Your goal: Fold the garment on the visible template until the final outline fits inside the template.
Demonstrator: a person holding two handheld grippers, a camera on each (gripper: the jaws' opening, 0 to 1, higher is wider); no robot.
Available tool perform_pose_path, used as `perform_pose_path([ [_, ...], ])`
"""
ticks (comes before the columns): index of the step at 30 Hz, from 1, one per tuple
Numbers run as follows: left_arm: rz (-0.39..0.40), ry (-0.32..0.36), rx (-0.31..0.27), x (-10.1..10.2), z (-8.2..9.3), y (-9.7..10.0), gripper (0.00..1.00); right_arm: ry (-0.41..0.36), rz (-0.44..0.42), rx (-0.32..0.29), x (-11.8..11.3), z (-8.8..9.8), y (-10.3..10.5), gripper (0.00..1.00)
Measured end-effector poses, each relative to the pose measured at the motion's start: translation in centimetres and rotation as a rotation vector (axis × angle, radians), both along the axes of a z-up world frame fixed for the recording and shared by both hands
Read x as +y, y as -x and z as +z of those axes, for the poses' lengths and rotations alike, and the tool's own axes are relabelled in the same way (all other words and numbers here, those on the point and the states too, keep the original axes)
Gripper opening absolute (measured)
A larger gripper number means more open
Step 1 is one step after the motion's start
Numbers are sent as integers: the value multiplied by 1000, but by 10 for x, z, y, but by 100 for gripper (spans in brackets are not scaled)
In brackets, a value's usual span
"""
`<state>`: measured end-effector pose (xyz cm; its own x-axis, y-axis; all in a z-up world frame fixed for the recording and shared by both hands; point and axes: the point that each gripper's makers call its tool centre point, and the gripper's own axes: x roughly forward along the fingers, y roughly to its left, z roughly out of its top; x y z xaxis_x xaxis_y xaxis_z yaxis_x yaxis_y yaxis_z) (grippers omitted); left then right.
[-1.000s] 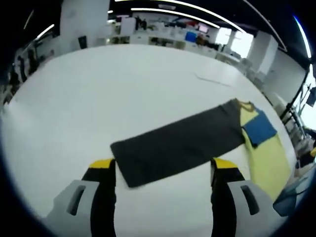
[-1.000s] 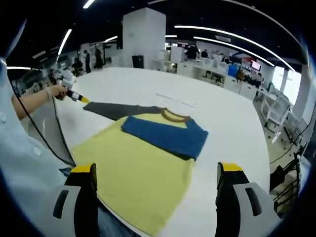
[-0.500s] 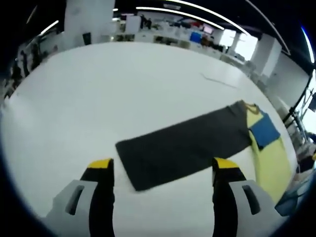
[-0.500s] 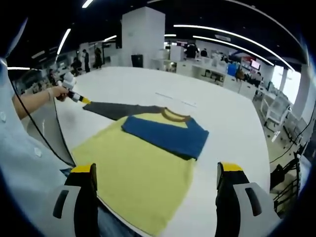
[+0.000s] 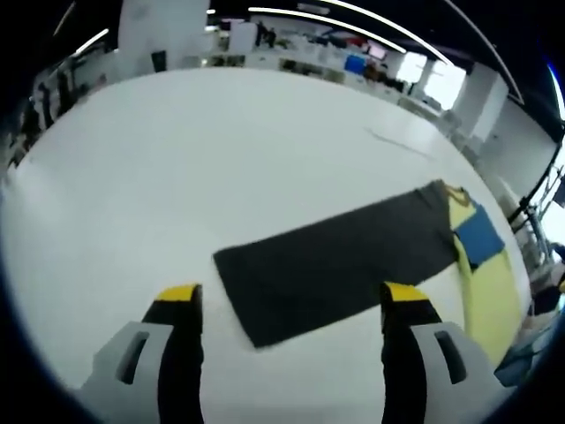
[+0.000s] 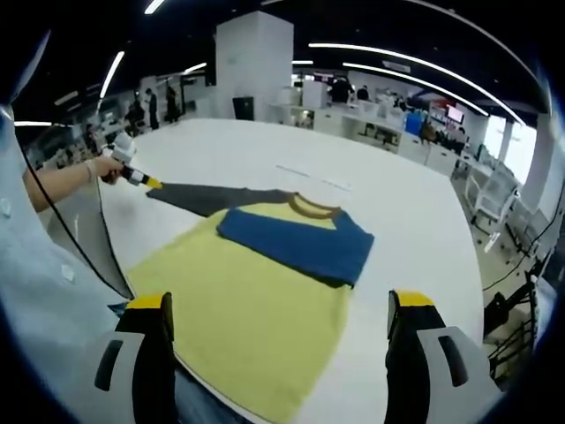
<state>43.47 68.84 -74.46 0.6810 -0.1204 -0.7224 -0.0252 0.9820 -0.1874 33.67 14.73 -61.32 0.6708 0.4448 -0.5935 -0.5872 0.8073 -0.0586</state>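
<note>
Currently:
Garment: yellow shirt (image 6: 243, 309) with brown collar, flat on the white table (image 6: 397, 212); its near hem reaches the table edge between the right gripper's jaws.
Blue sleeve: blue sleeve (image 6: 296, 243) folded across the chest, lying on top of the yellow body just below the collar.
Grey sleeve: dark grey sleeve (image 5: 340, 265) stretched straight out from the shoulder, flat on the table, well clear of the body; free end lies just ahead of the left gripper's jaws, not touching them.
Left gripper: left gripper (image 5: 290, 305) released, jaws wide apart, nothing between them, poised above the grey sleeve's end. In the right gripper view it appears at far left (image 6: 146, 180), held by a person's hand (image 6: 104, 165), yellow tip at the sleeve end.
Right gripper: right gripper (image 6: 278, 314) released, jaws spread, empty, over the shirt's lower half.
Template: cannot tell its outline on the table.
Background: open office, desks, ceiling light strips.
</note>
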Motion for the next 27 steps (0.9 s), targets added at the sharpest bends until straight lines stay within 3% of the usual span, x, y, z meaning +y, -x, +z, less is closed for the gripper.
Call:
perform_pose_path([
  [8,0,13,7,-1,-4,-3,79,5,-10,12,-1,-3,-1,100],
  [12,19,33,-4,2,-5,-6,65,6,-12,17,0,-5,-1,100],
  [14,34,58,-2,2,-6,-8,64,7,-15,18,0,-5,-2,100],
  [27,87,54,-3,16,-12,-8,53,8,-22,25,1,-6,-4,100],
])
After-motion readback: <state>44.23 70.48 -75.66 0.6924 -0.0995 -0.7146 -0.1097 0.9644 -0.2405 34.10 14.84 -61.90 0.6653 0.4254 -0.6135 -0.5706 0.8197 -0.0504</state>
